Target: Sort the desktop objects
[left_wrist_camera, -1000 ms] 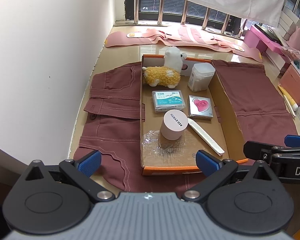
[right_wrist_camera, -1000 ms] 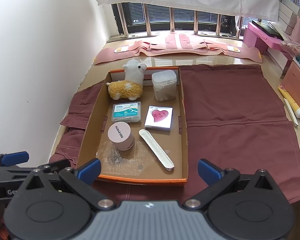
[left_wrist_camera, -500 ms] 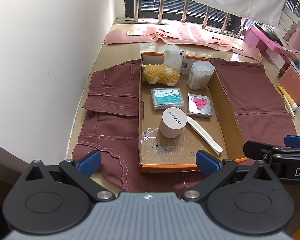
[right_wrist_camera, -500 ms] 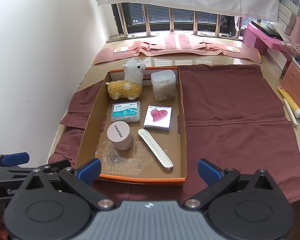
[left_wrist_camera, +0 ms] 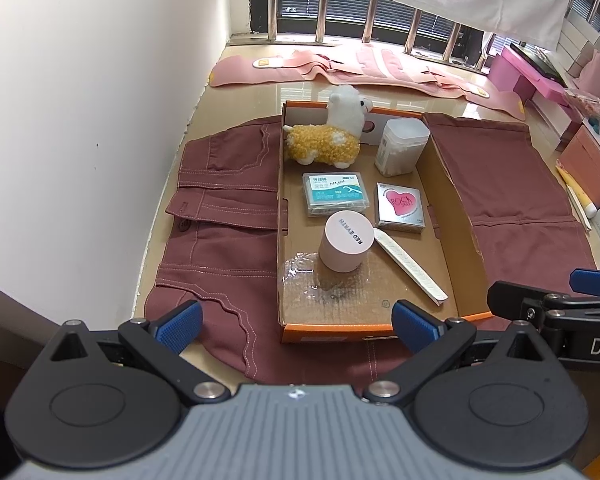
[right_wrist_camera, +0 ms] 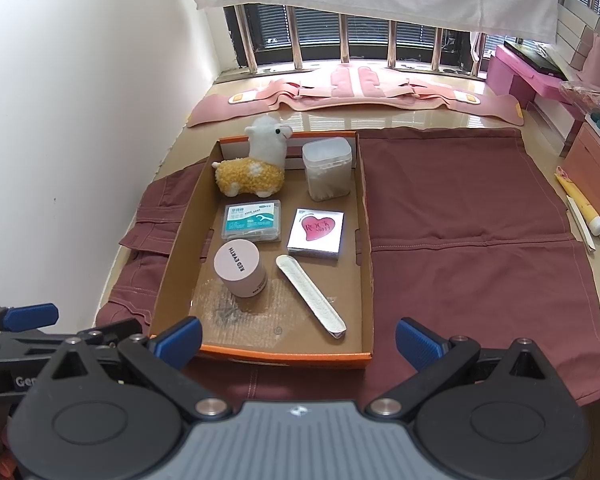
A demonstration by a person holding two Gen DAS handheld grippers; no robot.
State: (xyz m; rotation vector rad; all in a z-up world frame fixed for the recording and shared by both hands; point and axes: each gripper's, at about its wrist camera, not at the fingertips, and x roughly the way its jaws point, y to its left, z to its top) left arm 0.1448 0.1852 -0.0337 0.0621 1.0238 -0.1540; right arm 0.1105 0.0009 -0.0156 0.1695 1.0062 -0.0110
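- Clutter rings the cardboard tray (right_wrist_camera: pixel 364 216): a maroon cloth (right_wrist_camera: pixel 460 216) spreads under it and to its right, pink padded strips (right_wrist_camera: pixel 340 96) lie along the worktop's far edge by the window, and pink boxes (right_wrist_camera: pixel 532 76) crowd the right edge.
- One yellow tube (right_wrist_camera: pixel 580 204) lies at the worktop's right edge, off the cloth.
- Nothing stands between either tool and the tray's near orange rim.
- Six things sit in the tray, one of each.
- One plush alpaca (left_wrist_camera: pixel 328 136) lies in the far left corner; one clear lidded tub (left_wrist_camera: pixel 400 146) stands beside it in the far right corner.
- One teal floss-pick box (left_wrist_camera: pixel 335 193) and one silver heart box (left_wrist_camera: pixel 400 207) lie mid-tray, side by side.
- One pink jar (left_wrist_camera: pixel 344 246) stands upright near the left wall, on a patch of clear film (left_wrist_camera: pixel 312 280).
- One white nail file (left_wrist_camera: pixel 410 266) lies diagonally toward the near right corner, just beside the jar.
- Left tool (left_wrist_camera: pixel 296 326): fingers spread wide, holding nothing, before the tray's near rim.
- Right tool (right_wrist_camera: pixel 298 340): likewise spread wide and empty, near the same rim.
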